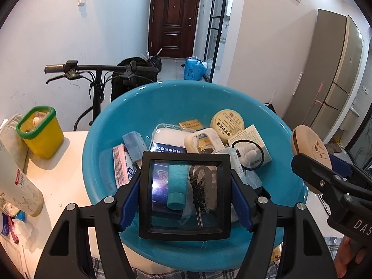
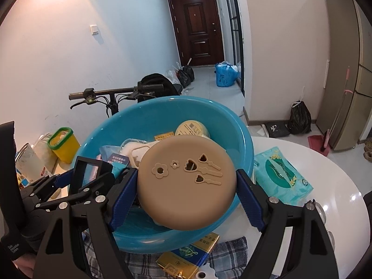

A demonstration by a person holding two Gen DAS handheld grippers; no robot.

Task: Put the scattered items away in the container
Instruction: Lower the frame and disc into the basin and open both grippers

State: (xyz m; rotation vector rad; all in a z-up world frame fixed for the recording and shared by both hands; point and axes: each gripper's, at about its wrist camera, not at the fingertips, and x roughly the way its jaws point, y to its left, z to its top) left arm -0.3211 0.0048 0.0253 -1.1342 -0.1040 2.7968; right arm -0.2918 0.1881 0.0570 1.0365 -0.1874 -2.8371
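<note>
A: What is your left gripper point(image 1: 186, 197) holding?

B: Its two blue-padded jaws are clamped on the left and right edges of a square black-framed magnifier point(image 1: 184, 196). The frame stands between the jaws, facing you, and through its lens you see a teal tube and a dark strip of something. Just beyond the jaws sits the blue basin point(image 1: 162, 97), which fills the space ahead.

A: And your right gripper point(image 2: 186, 186)?

B: Its jaws are closed on a round tan disc point(image 2: 186, 181), one pad on each side of its rim. The disc's face is turned toward you, with flower and heart cut-outs near its middle. It hangs over the near part of the basin.

A: What already lies in the basin?

B: Ahead of the left jaws: a round cream tin point(image 1: 227, 122), a white case, a clear tray, a pink and white packet point(image 1: 121, 169), and a boxed item with a black ring on it.

A: What remains outside?

B: Below the right jaws, against the basin's near wall, a gold and blue box point(image 2: 188, 255) lies on a checked cloth point(image 2: 230, 248). To the right of those jaws a green tissue pack point(image 2: 281, 176) rests on the white table point(image 2: 337, 186). Left of the left jaws stands a yellow tub point(image 1: 39, 132).
</note>
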